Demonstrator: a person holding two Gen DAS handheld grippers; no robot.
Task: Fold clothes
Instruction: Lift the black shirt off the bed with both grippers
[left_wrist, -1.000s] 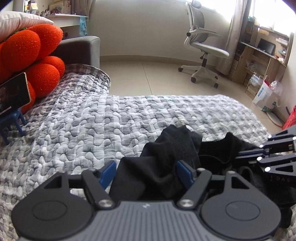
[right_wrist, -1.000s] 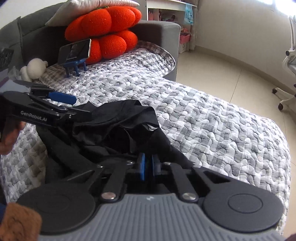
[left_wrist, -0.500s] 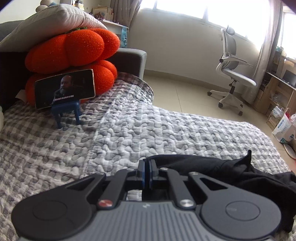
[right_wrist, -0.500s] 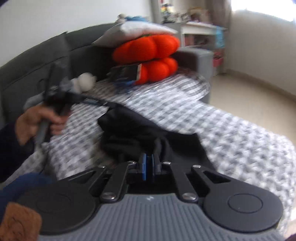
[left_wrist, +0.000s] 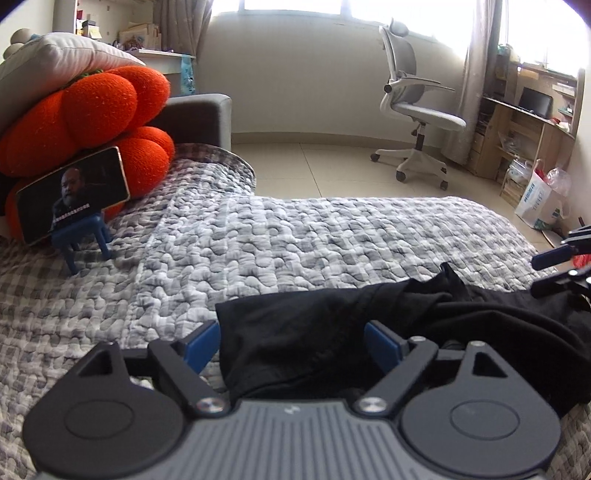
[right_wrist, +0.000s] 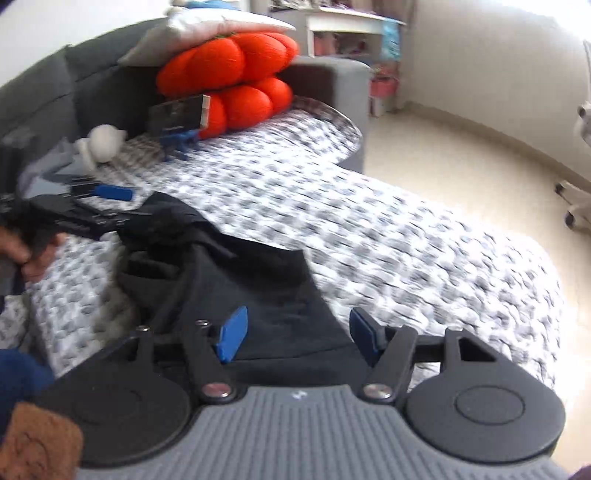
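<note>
Black garment (left_wrist: 317, 343) lies between the opening left hand-held gripper (left_wrist: 291, 345) jaws, seemingly unpinched.

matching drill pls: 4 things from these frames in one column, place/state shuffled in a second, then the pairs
1. black garment
2. phone
3. office chair
4. grey pillow

A. on top of the orange cushion
B. on the tiled floor by the window
C. propped on a small blue stand
D. lying on the quilt, between the open blue pads of the left tool

Pairs: 1-D, 2-C, 3-B, 4-A
</note>
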